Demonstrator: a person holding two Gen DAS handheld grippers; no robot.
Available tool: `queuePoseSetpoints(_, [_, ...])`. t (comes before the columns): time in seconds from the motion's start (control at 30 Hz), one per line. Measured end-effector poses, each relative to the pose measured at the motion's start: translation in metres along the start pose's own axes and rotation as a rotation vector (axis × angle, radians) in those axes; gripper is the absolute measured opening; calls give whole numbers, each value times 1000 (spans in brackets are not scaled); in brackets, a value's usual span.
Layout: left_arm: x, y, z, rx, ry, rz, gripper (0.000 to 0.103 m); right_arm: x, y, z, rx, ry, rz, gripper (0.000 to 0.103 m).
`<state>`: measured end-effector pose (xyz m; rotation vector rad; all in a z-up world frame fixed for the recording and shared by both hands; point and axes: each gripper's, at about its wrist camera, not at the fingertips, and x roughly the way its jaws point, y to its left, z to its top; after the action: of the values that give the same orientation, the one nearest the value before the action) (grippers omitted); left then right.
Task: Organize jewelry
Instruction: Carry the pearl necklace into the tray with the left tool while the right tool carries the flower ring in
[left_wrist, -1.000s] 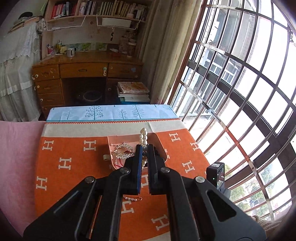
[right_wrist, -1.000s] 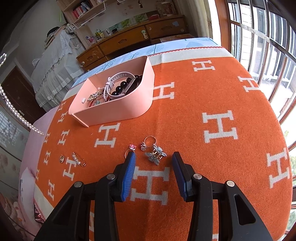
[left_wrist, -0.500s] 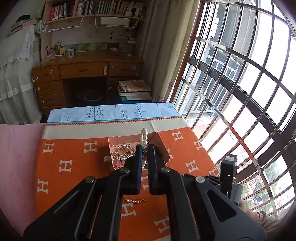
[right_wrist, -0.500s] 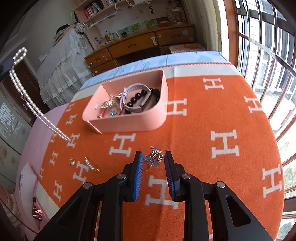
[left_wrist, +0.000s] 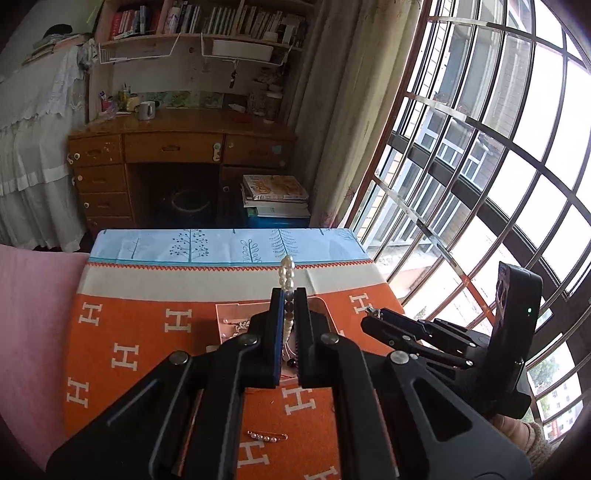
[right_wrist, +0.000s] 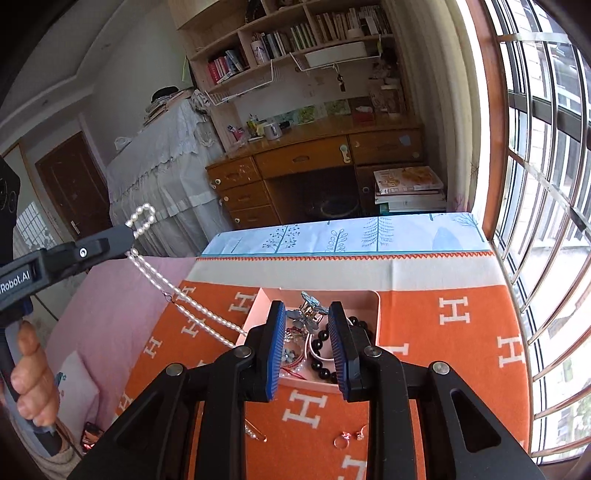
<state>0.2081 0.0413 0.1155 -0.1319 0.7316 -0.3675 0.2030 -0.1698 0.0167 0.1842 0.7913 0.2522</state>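
Left gripper (left_wrist: 289, 306) clamped on limp pearl strand (right_wrist: 192, 308); right gripper (right_wrist: 306, 341) half-open — butterfly clip (right_wrist: 308, 314) seemingly released; light, fragile.

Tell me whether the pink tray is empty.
Not empty. The pink tray holds black beads and other jewelry, seen between the open right claw.

Blanket (right_wrist: 443, 369): orange, white H pattern, beneath the fingers; tray (right_wrist: 373, 306): pale pink, between the fingertips; necklace (right_wrist: 192, 306): white pearls; finger pads (right_wrist: 277, 350): blue.
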Motion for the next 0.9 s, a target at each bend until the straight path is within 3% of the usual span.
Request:
queuePoseSetpoints(0.17, [43, 6, -14, 14, 74, 21, 3, 34, -3, 3, 31, 66, -15, 24])
queuePoseSetpoints(0.37, [91, 21, -38, 36, 155, 76, 3, 81, -24, -22, 71, 172, -41, 24])
queuePoseSetpoints(0.57, [109, 30, -50, 62, 199, 120, 4, 109, -39, -36, 112, 255, -32, 26])
queuePoseSetpoints(0.7, [111, 37, -57, 57, 238, 128, 4, 108, -40, -37, 116, 238, -31, 34])
queuePoseSetpoints(0.77, [109, 39, -61, 62, 248, 130, 9, 103, -37, -38, 107, 227, -25, 34])
queuePoseSetpoints(0.83, [104, 42, -66, 59, 246, 133, 34, 96, -31, -38, 96, 218, -19, 34])
queuePoseSetpoints(0.9, [94, 43, -70, 57, 227, 143, 51, 90, -26, -41, 85, 215, -18, 34])
